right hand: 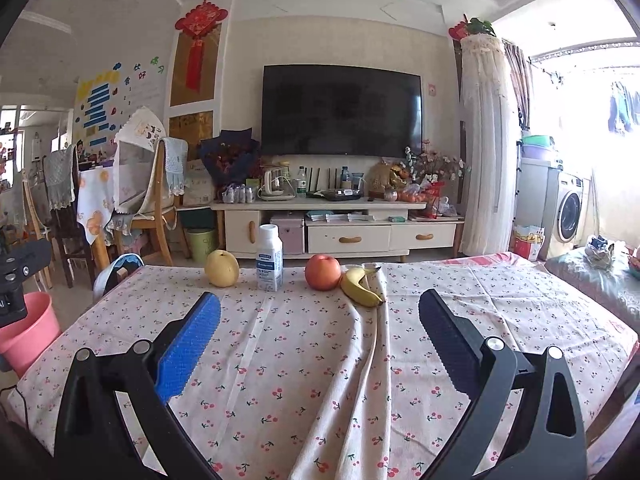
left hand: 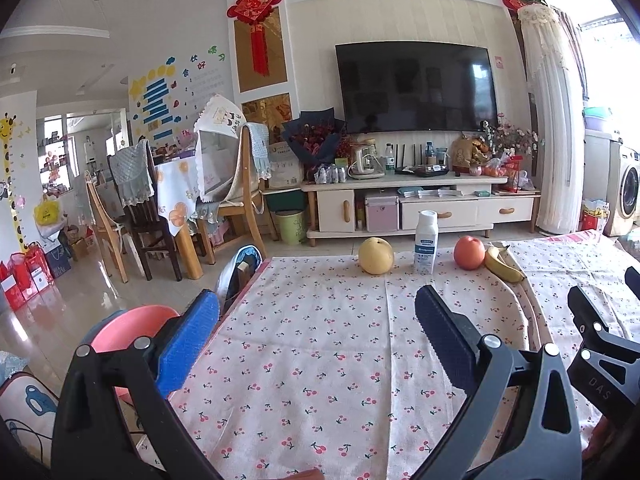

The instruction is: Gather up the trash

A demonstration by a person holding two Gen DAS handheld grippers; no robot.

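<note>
Both grippers wide open, nothing held. L gripper (left hand: 316, 332), R gripper (right hand: 320, 336) hover over near edge of tablecloth (right hand: 280, 360). Likely trash = white bottle (right hand: 269, 258), upright at far edge, btwn pear (right hand: 222, 269) & apple (right hand: 323, 272). Lies straight ahead, slightly left of R fingers, long axis vertical. Neither hand clearly nearer. Pink bin (right hand: 28, 332) off table's left, L side.

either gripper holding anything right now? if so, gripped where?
Nothing held. The left gripper and right gripper are both open with only tablecloth between the fingers; the bottle stands untouched at the far edge.
</note>
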